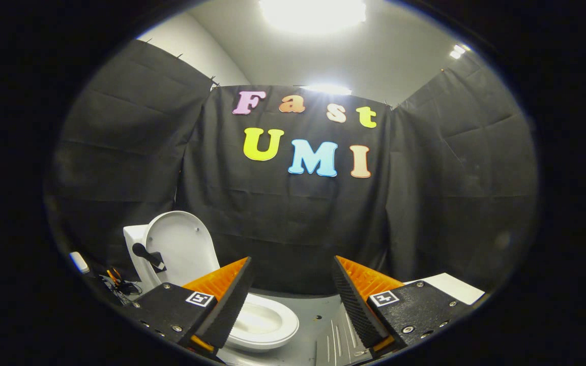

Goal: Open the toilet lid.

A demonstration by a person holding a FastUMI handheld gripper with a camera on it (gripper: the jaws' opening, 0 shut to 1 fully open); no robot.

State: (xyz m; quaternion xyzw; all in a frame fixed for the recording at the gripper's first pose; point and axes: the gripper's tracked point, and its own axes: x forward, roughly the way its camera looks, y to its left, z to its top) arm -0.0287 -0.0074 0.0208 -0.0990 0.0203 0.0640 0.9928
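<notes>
- While the gripper (292,300) is held back from the toilet, its fingers are spread wide apart with nothing between them; I judge it is held off like this because the lid needs no more handling.
- Just past the left finger sits the toilet bowl (265,325), its white seat ring lying flat and its hollow bare and lit from above.
- Behind the bowl, the toilet lid (183,249) stands upright, leaning back against the white tank (134,244), underside facing forward; by how it lies, the task looks done.
- A dark handle-like piece (148,255) sticks out against the lid's lower left part; what it is I cannot tell.
- Beside the tank, further off to the left of the toilet, a tangle of cables (117,287) and a small white device (79,262) lie on the floor, probably booth equipment put out of the way.
- To the right of the bowl, the grey floor (323,330) is smooth, with some grooved lines running along it.
- Farther right of the toilet, beyond the right finger, a flat white panel (450,285) lies low.
- Behind the toilet, black cloth (283,229) hangs in folds as the booth's wall, wrapping round both sides.
- Above the cloth, a pale ceiling (283,61) carries bright lamps (313,12).
</notes>
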